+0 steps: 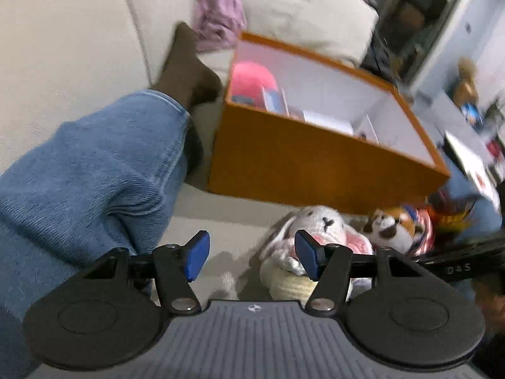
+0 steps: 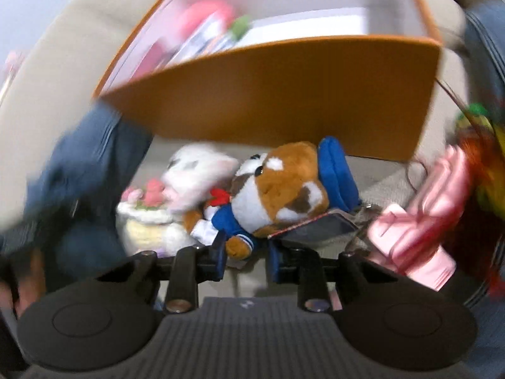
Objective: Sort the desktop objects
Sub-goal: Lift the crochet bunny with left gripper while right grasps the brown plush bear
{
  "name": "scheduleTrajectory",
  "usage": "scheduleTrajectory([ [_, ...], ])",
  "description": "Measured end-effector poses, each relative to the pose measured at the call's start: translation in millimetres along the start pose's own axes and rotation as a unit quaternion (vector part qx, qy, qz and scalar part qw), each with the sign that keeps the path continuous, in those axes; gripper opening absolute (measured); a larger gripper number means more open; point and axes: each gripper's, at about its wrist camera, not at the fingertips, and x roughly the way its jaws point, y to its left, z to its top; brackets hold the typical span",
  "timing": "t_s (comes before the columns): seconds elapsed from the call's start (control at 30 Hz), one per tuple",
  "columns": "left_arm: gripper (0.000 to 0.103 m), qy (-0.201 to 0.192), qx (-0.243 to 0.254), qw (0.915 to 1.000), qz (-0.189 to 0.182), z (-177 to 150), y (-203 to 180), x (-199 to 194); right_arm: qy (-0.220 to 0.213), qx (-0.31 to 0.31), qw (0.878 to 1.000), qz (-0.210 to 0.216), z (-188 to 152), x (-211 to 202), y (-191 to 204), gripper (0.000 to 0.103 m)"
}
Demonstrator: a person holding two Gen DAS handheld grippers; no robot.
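Observation:
An orange box [image 1: 315,170] with a white inside stands on the beige couch; it also shows in the right wrist view [image 2: 284,94]. It holds a pink toy [image 1: 252,79] and small boxes. In front of it lie a white crochet bunny [image 1: 318,224] on a cream base and a brown-and-white plush dog [image 1: 394,224]. My left gripper [image 1: 251,257] is open and empty, just left of the bunny. My right gripper [image 2: 246,259] is open, its blue pads either side of the sailor-suited dog's [image 2: 284,186] foot. The bunny [image 2: 195,173] lies left of the dog.
A jeans-clad leg [image 1: 88,183] with a brown sock lies left of the box. A pink satin pouch [image 2: 419,227] and colourful feathers [image 2: 483,145] lie to the right. A dark flat card [image 2: 318,224] lies under the dog. Cushions and purple cloth [image 1: 217,9] sit behind the box.

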Motion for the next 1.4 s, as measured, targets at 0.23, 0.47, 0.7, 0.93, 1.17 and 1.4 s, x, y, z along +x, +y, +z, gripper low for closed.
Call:
scheduleTrajectory([
  [0.23, 0.071, 0.031, 0.075, 0.9956, -0.046, -6, -39, -3, 0.049, -0.151, 0.986, -0.038, 11, 11, 33, 0.028],
  [0.47, 0.072, 0.058, 0.16, 0.9853, -0.017, -2, -63, 22, 0.115, -0.24, 0.962, -0.062, 14, 21, 35, 0.028],
  [0.7, 0.068, 0.067, 0.159, 0.9844, -0.035, -11, -73, 34, 0.019, -0.054, 0.998, -0.013, -4, 9, -2, 0.051],
  [0.93, 0.068, 0.071, 0.157, 0.9846, -0.03, -13, -75, 36, -0.033, 0.094, 0.995, 0.003, -20, 26, -23, 0.046],
  [1.17, 0.065, 0.074, 0.15, 0.9857, -0.024, -19, -75, 45, -0.047, 0.08, 0.996, -0.01, -23, 32, -14, 0.037],
  [1.4, 0.056, 0.04, 0.074, 0.9953, -0.048, -12, -58, 12, -0.078, 0.013, 0.996, -0.028, -25, 0, 10, 0.034],
])
